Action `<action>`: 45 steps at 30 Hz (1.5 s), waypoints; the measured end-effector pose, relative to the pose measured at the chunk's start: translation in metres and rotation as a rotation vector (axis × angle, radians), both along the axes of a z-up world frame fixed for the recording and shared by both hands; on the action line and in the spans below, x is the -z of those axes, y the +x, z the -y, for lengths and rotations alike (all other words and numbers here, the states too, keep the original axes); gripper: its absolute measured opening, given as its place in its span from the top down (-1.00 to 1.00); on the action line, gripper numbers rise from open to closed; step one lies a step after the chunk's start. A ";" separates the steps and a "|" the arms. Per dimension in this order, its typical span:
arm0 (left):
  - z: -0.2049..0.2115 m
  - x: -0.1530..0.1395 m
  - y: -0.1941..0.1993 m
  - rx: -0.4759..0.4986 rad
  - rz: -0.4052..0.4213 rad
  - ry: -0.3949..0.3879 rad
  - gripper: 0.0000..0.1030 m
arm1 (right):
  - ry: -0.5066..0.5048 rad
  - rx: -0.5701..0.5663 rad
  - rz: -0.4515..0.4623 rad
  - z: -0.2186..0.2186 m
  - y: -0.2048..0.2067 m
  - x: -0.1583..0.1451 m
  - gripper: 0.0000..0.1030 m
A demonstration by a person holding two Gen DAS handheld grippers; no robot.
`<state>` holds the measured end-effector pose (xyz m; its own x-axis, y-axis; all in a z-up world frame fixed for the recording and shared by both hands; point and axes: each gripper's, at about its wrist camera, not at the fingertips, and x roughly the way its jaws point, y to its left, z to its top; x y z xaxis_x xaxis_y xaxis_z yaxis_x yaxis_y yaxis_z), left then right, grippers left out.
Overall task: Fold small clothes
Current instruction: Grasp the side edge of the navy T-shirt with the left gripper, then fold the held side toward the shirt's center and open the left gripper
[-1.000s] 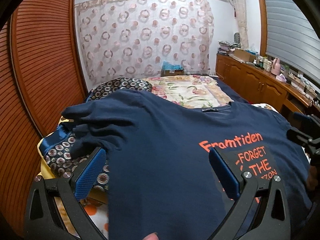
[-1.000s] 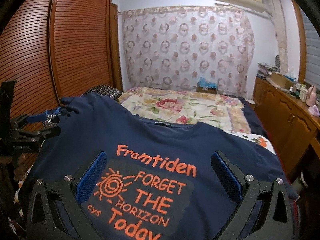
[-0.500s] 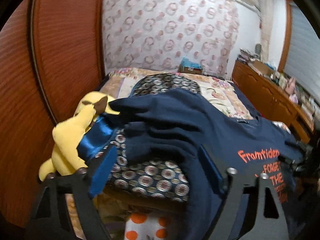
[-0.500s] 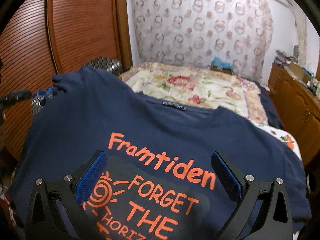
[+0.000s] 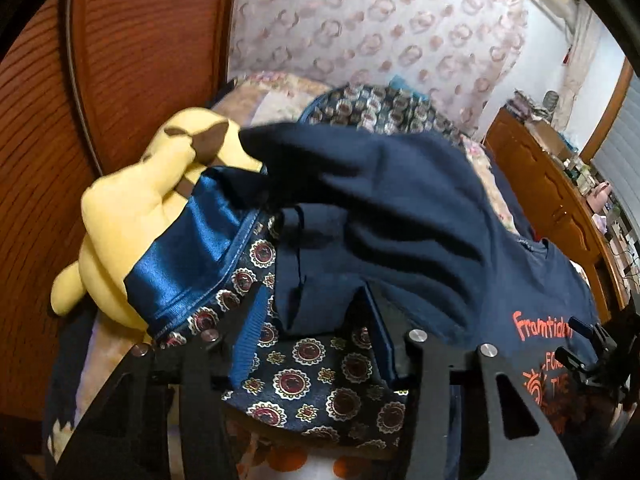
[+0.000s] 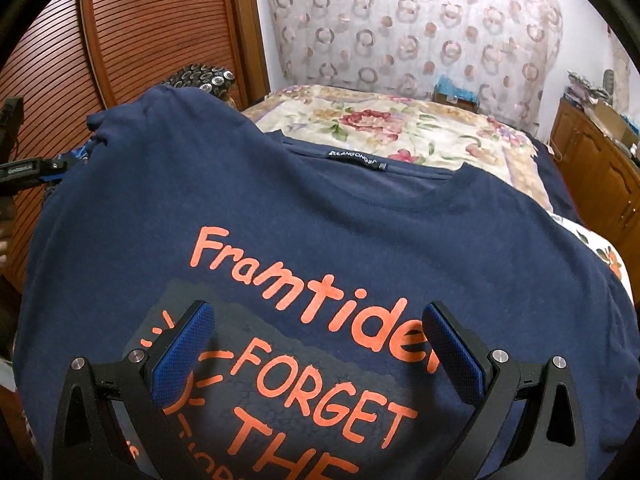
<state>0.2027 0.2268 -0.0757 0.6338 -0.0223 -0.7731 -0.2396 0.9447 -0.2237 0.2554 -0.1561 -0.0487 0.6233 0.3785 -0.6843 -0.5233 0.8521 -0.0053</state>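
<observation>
Across the near end of the bed [image 6: 404, 128] lies the navy shirt [image 6: 320, 216], front up, its orange print readable and its collar toward the flowered quilt [image 6: 384, 120]. No fold shows in the body yet: it lies spread flat and full width, so I judge the task barely begun, with both sleeves, the sides and the final halving left to do.

Beside the shirt's left shoulder, the left gripper [image 5: 316, 328] has its jaws apart around the hanging edge of the left sleeve [image 5: 384, 184], which is bunched over a patterned pillow [image 5: 304, 364] and touches a yellow plush [image 5: 132, 216] lying past it. Cloth sits between the pads, but they have not closed on it.

Over the shirt's print, the right gripper [image 6: 320, 356] hovers with jaws wide apart, holding nothing; whether it touches the fabric I cannot tell.

Likely the current step is taking the left sleeve to bring it inward over the chest.
</observation>
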 end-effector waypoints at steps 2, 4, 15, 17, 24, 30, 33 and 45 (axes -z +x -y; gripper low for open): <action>0.007 -0.001 -0.001 0.036 0.016 0.017 0.14 | 0.001 -0.003 0.002 -0.002 -0.002 0.003 -1.00; 0.016 -0.008 -0.002 0.065 0.043 0.047 0.65 | 0.011 -0.004 0.010 0.001 -0.002 0.004 -1.00; 0.083 -0.074 0.008 0.256 0.210 0.076 0.89 | 0.044 0.033 0.059 0.019 0.000 -0.004 -1.00; 0.112 -0.084 0.018 0.336 0.226 0.068 0.89 | 0.051 0.055 0.075 0.027 -0.002 -0.009 -1.00; 0.189 -0.073 0.024 0.550 0.152 0.036 0.88 | 0.061 0.140 0.125 0.063 -0.017 -0.021 -1.00; 0.184 -0.063 0.008 0.530 0.139 0.068 0.03 | 0.056 0.147 0.113 0.068 -0.026 -0.018 -0.99; 0.164 -0.061 0.006 0.473 0.141 0.072 -0.44 | 0.081 0.099 0.092 0.060 -0.024 -0.024 -0.93; 0.104 -0.051 -0.019 0.306 0.165 0.096 -0.70 | 0.090 -0.283 0.036 -0.056 -0.021 -0.022 -0.18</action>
<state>0.1840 0.1231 -0.0248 0.7256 -0.1624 -0.6687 0.0893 0.9858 -0.1425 0.2348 -0.1003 -0.0270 0.5077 0.5985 -0.6197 -0.7407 0.6706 0.0407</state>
